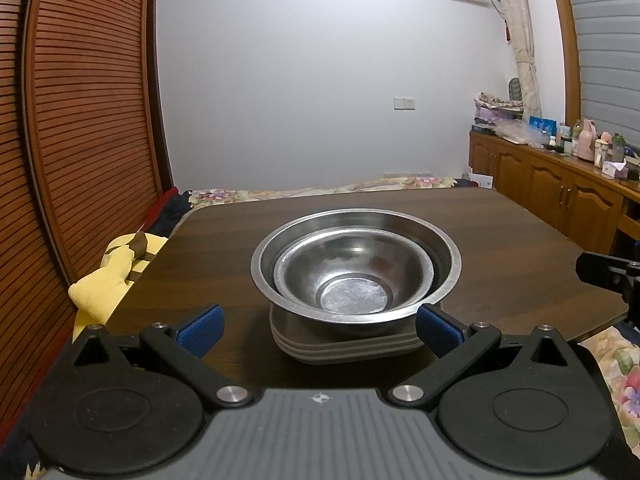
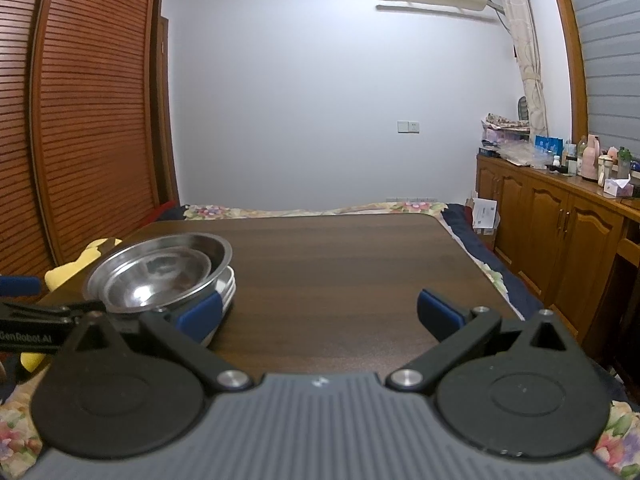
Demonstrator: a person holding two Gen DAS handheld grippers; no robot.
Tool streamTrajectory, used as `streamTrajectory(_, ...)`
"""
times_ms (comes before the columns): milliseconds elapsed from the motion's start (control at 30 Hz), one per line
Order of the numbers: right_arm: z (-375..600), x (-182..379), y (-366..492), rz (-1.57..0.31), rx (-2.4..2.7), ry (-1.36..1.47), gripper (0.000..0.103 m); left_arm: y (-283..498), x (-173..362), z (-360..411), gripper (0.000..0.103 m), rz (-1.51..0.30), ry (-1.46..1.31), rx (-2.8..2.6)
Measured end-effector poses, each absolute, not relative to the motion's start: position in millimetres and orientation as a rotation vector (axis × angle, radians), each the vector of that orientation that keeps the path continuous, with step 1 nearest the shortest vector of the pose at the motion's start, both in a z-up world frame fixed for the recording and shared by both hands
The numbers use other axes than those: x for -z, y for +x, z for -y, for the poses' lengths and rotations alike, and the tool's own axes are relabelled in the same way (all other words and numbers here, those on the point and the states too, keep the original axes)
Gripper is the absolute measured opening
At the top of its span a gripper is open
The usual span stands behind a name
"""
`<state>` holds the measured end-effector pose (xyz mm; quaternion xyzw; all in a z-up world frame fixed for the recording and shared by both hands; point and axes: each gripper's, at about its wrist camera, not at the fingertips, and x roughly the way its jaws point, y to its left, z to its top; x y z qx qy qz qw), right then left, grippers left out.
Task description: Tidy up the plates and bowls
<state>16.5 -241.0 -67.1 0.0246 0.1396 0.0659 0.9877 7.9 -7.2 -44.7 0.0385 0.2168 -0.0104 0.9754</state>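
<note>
Two steel bowls are nested, the small bowl (image 1: 352, 276) inside the large bowl (image 1: 448, 256), on a stack of grey plates (image 1: 352, 346) on the dark wooden table (image 1: 500, 248). My left gripper (image 1: 318, 330) is open just in front of the stack, its blue pads (image 1: 200, 330) wide on either side and touching nothing. In the right wrist view the same bowls (image 2: 160, 272) and plates (image 2: 229, 286) sit at the left. My right gripper (image 2: 320, 314) is open over bare table, to the right of the stack, holding nothing.
A yellow plush toy (image 1: 108, 280) lies off the table's left edge. A floral bed (image 2: 304, 210) lies beyond the table. Wooden cabinets (image 2: 560, 224) with bottles on top line the right wall. A slatted wardrobe (image 1: 80, 120) stands to the left. The right gripper's body (image 1: 612, 276) shows at the right edge.
</note>
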Motion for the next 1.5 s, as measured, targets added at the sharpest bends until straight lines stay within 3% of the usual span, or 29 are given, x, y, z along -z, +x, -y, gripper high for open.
streamTrajectory(1500, 242.6, 68.8, 16.9, -0.286, -0.136, 0.052, 0.103, 2.7, 38.8, 8.9, 0.103, -0.421, 0.093, 0.019)
